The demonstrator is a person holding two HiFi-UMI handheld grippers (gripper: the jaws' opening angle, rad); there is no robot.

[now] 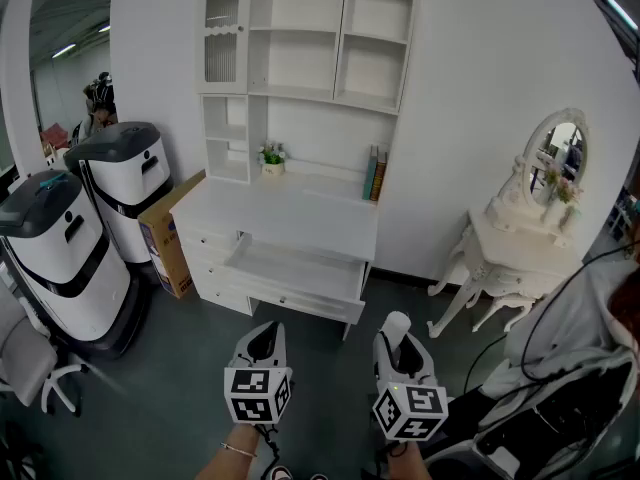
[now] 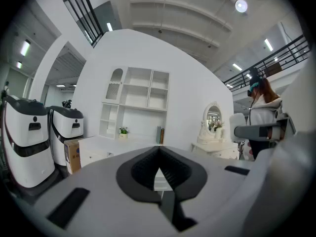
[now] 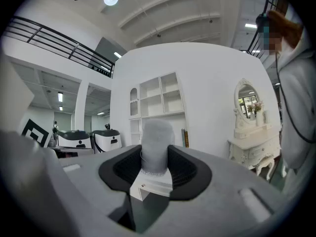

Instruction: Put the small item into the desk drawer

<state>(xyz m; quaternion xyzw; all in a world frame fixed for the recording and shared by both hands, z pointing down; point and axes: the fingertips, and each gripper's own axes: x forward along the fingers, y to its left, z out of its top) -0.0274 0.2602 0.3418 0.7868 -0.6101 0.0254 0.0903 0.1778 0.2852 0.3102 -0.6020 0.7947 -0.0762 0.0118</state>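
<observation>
Ahead, well beyond both claws across the grey floor: a white desk (image 1: 290, 213) topped by a tall white shelf unit (image 1: 305, 38). Off to the left of the left claw (image 1: 265, 333), well apart from it: two white-and-black machines (image 1: 60, 253) side by side, with a cardboard box (image 1: 165, 233) between the farther machine and the desk. Far off to the right of the right claw (image 1: 398, 330), against the same wall: a white dressing table (image 1: 515, 258) with an oval mirror (image 1: 562, 148). Nearer on that side, just beside the right claw: a person in a white top (image 1: 580, 318). In the desk's front, facing the claws and well apart from both: the drawer (image 1: 300, 303), pulled open. Both claws side by side, near each other, aimed roughly level at the desk. Left claw: jaws brought together at the tips, gripping nothing. Right claw: jaws standing wide, clamped on the task's thing. On the desktop far ahead of the right claw: a few upright books (image 1: 376, 173). Far ahead of the left claw: a small potted plant (image 1: 271, 155). Between the right claw's pads, touching both: the small item (image 3: 157, 142), pale, upright, round-topped, poking out past the jaw tips.
</observation>
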